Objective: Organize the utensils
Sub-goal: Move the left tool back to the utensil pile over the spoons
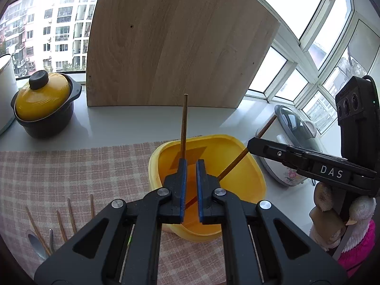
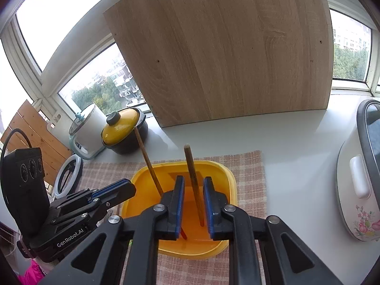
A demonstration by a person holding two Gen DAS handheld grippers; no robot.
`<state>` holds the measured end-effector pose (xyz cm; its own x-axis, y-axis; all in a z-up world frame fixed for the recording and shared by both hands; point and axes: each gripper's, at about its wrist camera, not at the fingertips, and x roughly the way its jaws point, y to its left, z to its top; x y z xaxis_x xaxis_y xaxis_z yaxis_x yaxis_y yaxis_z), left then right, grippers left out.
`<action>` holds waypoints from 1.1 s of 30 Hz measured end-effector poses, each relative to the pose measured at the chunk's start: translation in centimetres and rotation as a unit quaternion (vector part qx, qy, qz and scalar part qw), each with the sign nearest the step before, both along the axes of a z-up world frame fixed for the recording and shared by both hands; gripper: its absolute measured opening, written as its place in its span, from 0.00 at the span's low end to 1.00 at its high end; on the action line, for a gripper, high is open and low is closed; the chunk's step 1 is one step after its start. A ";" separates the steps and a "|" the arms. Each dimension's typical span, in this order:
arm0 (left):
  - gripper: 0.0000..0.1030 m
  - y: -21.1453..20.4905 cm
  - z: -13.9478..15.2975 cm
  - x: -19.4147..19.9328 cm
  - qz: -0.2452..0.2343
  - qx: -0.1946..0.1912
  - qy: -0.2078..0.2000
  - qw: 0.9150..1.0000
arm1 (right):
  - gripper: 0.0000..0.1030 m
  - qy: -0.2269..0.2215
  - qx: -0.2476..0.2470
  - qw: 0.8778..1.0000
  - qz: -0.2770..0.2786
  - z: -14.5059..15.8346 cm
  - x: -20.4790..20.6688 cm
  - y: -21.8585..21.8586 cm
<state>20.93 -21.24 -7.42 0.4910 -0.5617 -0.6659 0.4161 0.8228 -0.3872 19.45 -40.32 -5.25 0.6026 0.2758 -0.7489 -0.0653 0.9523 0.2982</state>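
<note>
A yellow plastic bin [image 1: 247,166] [image 2: 220,178] sits on a checked pink cloth [image 1: 71,173] [image 2: 247,171]. Two brown chopsticks stand tilted in it. One chopstick [image 1: 183,123] [image 2: 147,159] rises by my left gripper's [image 1: 191,168] left finger; the jaws stand slightly apart above the bin. The other chopstick [image 1: 237,163] [image 2: 194,185] stands between my right gripper's [image 2: 193,190] open jaws without touching the pads. Several more chopsticks [image 1: 61,220] and a metal spoon [image 1: 35,242] lie on the cloth at lower left.
A wooden board [image 1: 175,42] [image 2: 232,54] leans against the window behind the bin. A yellow-lidded black pot [image 1: 42,104] [image 2: 125,130] and a white cooker [image 2: 87,130] stand left. A flowered rice cooker [image 2: 358,175] [image 1: 292,128] stands right.
</note>
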 end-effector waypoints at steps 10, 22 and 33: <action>0.18 2.2 0.7 -1.9 -0.004 0.014 -0.013 1.000 | 0.45 -0.008 0.003 1.000 -0.025 0.0 -1.5 -0.3; 0.18 10.6 1.3 -4.3 0.040 0.024 -0.030 0.998 | 0.62 -0.050 0.000 0.999 -0.017 1.2 -5.5 2.3; 0.18 20.2 -2.8 -7.2 0.112 0.066 0.034 0.991 | 0.62 -0.039 -0.020 0.993 0.109 0.1 -7.4 10.0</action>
